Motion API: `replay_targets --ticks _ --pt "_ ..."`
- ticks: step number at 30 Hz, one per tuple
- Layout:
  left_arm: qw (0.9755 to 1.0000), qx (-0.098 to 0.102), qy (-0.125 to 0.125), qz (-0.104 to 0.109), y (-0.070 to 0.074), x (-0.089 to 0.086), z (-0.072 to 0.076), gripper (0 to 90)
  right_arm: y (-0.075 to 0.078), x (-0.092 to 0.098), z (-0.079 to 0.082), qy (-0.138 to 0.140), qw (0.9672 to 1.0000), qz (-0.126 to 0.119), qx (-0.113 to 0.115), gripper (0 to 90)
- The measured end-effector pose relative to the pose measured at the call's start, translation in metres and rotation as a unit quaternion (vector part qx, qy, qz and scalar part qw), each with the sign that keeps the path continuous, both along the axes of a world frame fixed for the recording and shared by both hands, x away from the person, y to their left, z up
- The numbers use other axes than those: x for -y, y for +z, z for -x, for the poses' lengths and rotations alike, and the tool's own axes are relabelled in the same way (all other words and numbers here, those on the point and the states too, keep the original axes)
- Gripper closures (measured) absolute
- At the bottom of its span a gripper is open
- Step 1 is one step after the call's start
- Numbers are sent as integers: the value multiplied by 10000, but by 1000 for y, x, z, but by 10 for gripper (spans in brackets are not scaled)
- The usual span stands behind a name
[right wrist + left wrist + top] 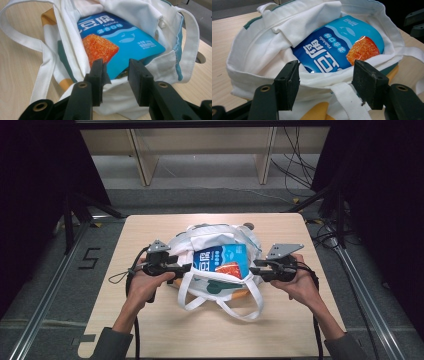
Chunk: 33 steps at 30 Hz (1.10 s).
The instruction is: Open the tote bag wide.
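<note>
— So where is the blue snack pouch point(222, 260)?
— Inside the white tote bag point(200, 240), table middle. It's light and slippery.
— And the grippers?
— Left gripper point(186, 268) at nine o'clock, right gripper point(253, 268) at three, both released around the soft rim. Pinch there.

Lab/recording rig; black curtains point(35, 165), floor rails point(45, 295), loose cables point(295, 165), lone table point(150, 320).

A light wooden table point(150, 320) is standing on grey floor, black cables point(295, 165) are trailing beyond its far right corner, and pale wooden frame legs point(142, 162) are standing farther back.
</note>
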<state>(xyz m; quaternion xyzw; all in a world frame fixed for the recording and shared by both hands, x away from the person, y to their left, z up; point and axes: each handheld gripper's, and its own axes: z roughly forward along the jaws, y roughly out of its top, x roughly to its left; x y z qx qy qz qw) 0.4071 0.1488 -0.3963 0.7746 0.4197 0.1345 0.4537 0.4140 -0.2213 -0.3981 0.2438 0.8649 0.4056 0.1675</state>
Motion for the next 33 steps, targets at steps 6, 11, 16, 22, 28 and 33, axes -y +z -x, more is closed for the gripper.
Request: replay_targets --ticks 6,11,16,22,28,33 --pt "10000 48 -8 75 -2 1 7 356 1 2 2 4 10000 1 20 636" --pt "9998 67 -36 203 -3 1 12 342 0 2 5 35 10000 -21 -16 608" --pt "9997 72 -140 207 -5 -1 19 334 1 4 8 3 10000 -72 -7 565" --pt "9996 119 -172 212 -7 2 26 321 -2 6 10 -22 9999 -127 -4 524" --pt "9995 161 -205 165 -7 0 36 310 -3 10 16 -40 9999 -157 -2 501" --pt "9994 191 -211 204 -6 -2 41 302 -4 11 23 -112 9997 -185 -67 481"
